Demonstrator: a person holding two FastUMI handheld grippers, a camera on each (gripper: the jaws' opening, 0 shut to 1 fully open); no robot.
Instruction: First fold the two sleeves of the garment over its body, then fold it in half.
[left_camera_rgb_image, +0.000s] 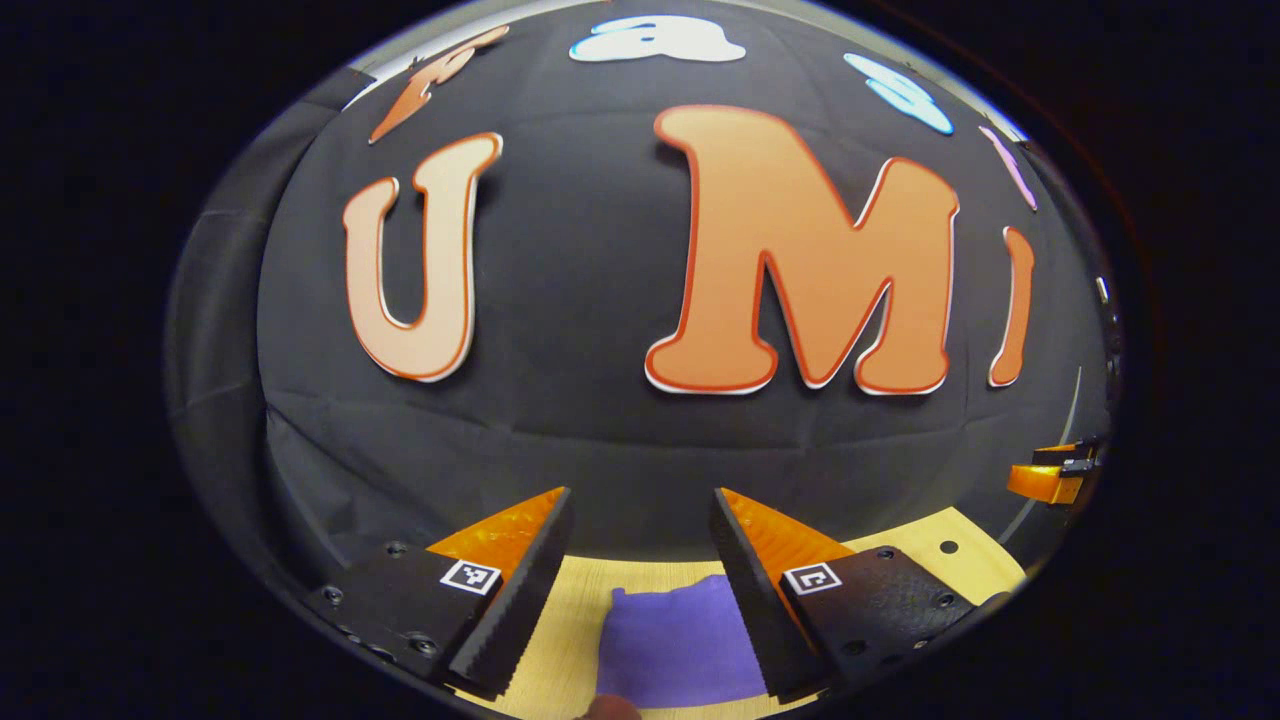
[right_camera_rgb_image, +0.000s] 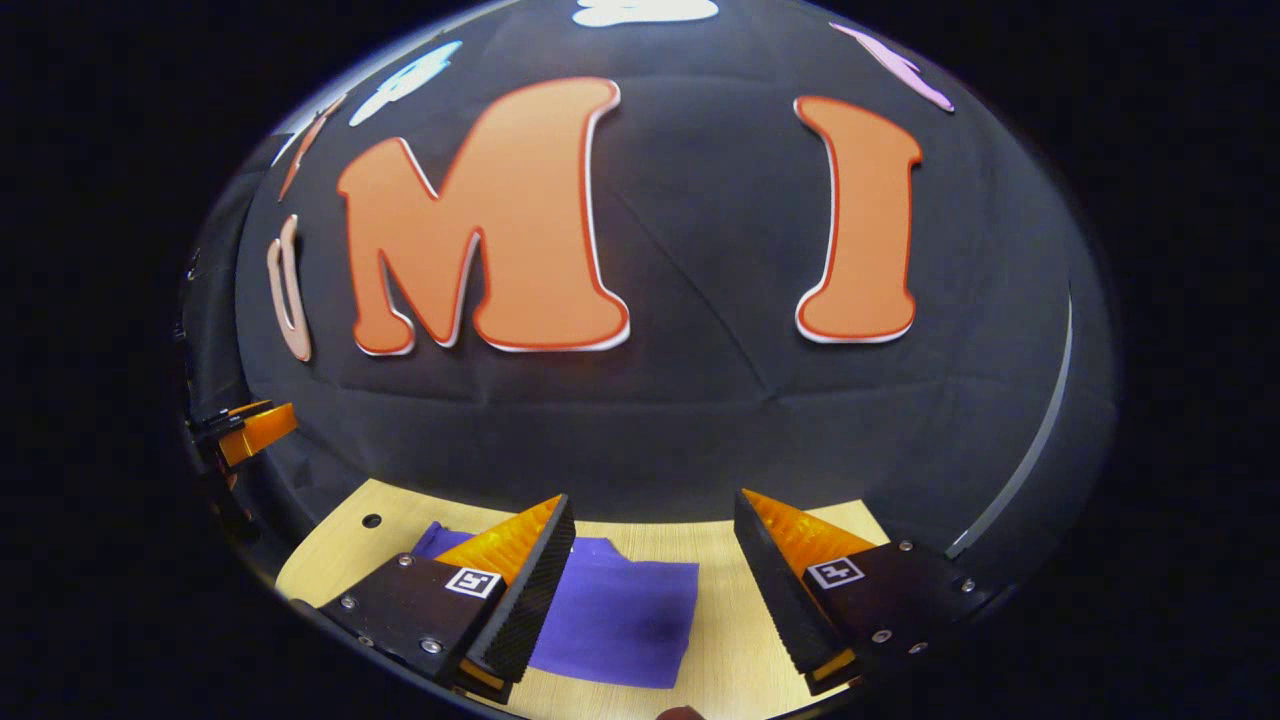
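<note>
Below, a purple garment (right_camera_rgb_image: 615, 620) lies on the pale wooden table (right_camera_rgb_image: 745, 655), both tools spread wide.

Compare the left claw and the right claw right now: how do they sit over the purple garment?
The left claw frames the garment's edge between its fingers. The right claw is offset, its left finger overlapping the garment while its right finger is over bare table. Shared: both are open, raised above the table and gripping nothing.

garment (right_camera_rgb_image: 615, 620) lies on table (right_camera_rgb_image: 740, 650), seemingly below both parted tongs.
</note>
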